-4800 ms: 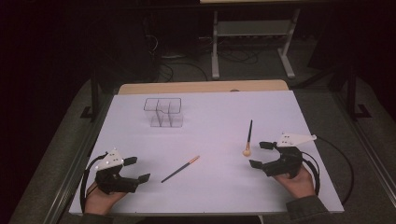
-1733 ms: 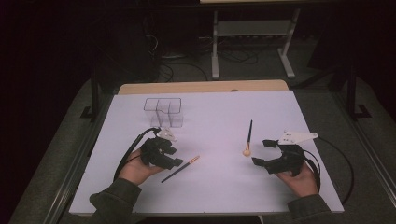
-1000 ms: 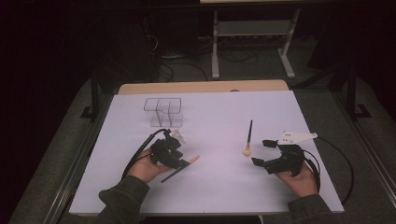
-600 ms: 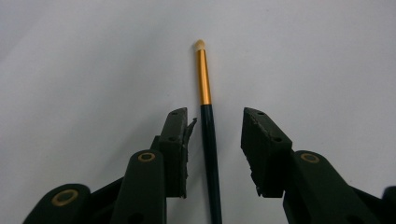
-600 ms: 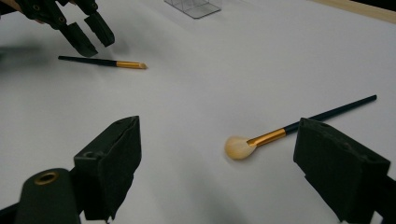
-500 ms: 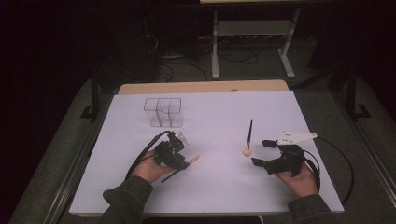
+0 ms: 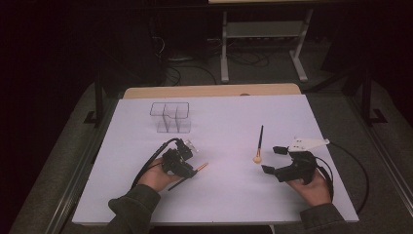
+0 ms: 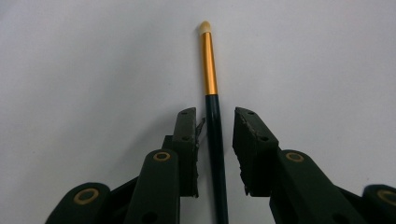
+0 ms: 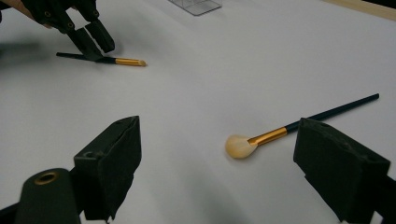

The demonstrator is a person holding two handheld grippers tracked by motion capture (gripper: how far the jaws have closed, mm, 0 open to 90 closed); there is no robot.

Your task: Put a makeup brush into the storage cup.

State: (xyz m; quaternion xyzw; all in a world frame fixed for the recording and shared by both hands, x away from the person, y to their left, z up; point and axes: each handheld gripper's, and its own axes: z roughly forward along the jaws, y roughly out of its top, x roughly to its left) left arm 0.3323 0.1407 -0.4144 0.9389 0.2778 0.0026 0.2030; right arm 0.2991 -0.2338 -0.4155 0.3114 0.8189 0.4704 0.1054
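A slim brush (image 8: 208, 60) with a dark handle, gold ferrule and small pale tip lies flat on the white table. My left gripper (image 8: 215, 112) straddles its handle, and the jaws have just been closing. Thin gaps still show between the pads and the handle, so it is open. From above, the left gripper (image 7: 187, 168) covers the handle and the slim brush's gold tip (image 7: 202, 166) pokes out to its right. A second brush (image 7: 259, 141) with a round pale head (image 9: 240, 145) lies just ahead of my right gripper (image 7: 272, 159), whose jaws stand wide open (image 9: 217, 127) and empty.
A clear compartmented organiser (image 7: 169, 117) stands at the back left of the white table (image 7: 234, 204). A wooden edge (image 7: 209, 91) runs along the far side. Cables trail from both grippers, and dark floor and metal legs lie beyond.
My left hand came in from the front left corner to the slim brush, and its jaws narrowed around the handle. The right hand and both brushes stayed put.
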